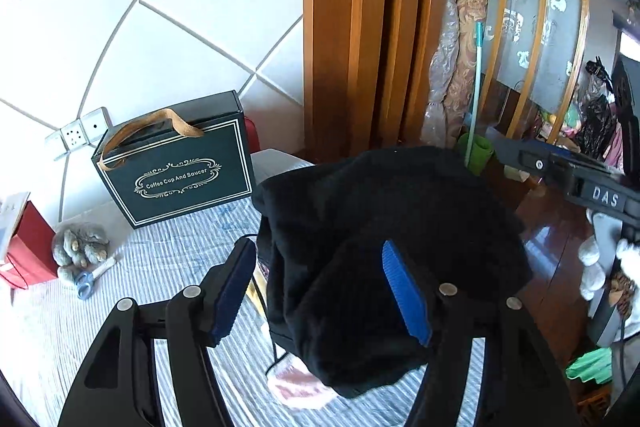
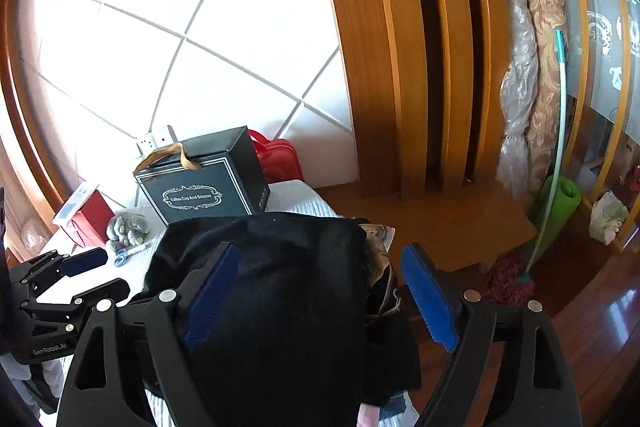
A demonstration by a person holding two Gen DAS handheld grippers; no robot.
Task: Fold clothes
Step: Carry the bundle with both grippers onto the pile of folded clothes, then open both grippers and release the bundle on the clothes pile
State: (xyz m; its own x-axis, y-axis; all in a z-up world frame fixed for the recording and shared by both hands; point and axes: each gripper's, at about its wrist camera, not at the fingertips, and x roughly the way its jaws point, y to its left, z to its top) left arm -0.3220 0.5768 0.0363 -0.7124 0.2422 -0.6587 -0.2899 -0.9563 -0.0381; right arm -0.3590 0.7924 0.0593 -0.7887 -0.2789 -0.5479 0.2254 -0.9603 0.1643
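My left gripper [image 1: 320, 291] and right gripper [image 2: 320, 295] both hung released, jaws wide, gripping nothing. The black garment [image 1: 392, 227] lay bunched on the striped bed [image 1: 180, 239] directly beneath both, its length running near to far, my right gripper nearer its right edge.

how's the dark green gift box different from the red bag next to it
The dark green gift box is the larger, with gold lettering reading "Coffee Cup And Saucer" inside a gold frame; the red bag shows a plain red side. The box has a tan ribbon handle draped over its top; the bag has something white sticking out of it. The box stands near the middle of the wall, the bag off toward the left. Both stand upright on the striped cloth.
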